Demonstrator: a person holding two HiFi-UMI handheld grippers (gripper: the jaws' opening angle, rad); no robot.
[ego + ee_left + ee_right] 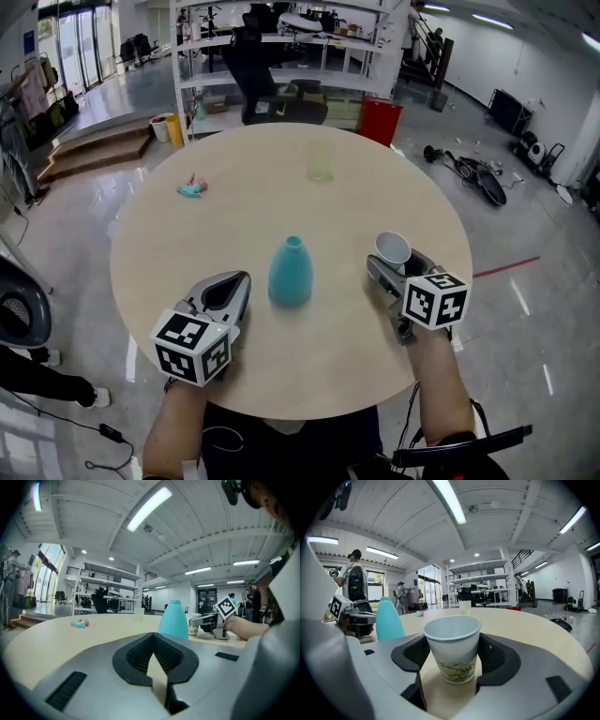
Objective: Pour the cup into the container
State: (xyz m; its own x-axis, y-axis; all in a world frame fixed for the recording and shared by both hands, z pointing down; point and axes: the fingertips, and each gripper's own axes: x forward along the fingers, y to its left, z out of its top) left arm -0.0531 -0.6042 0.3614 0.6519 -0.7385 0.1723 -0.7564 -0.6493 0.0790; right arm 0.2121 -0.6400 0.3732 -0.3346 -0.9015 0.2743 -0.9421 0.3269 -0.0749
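Observation:
A white paper cup [393,248] with a green plant print stands upright on the round table, between the jaws of my right gripper [392,257]. In the right gripper view the cup [452,648] fills most of the gap of that gripper [453,639]. The pads sit close on either side, and a sliver of space shows beside the cup's body. The container, a teal narrow-necked vase [291,272], stands between both grippers and shows in both gripper views [389,620] [174,619]. My left gripper [239,278] lies left of the vase, its fingertips meeting with nothing in them [153,637].
The beige round table [234,206] also carries a pale translucent cup [321,164] at its far side and a small teal and pink toy [192,187] at the far left. Beyond the table stand shelves and a red bin [379,120].

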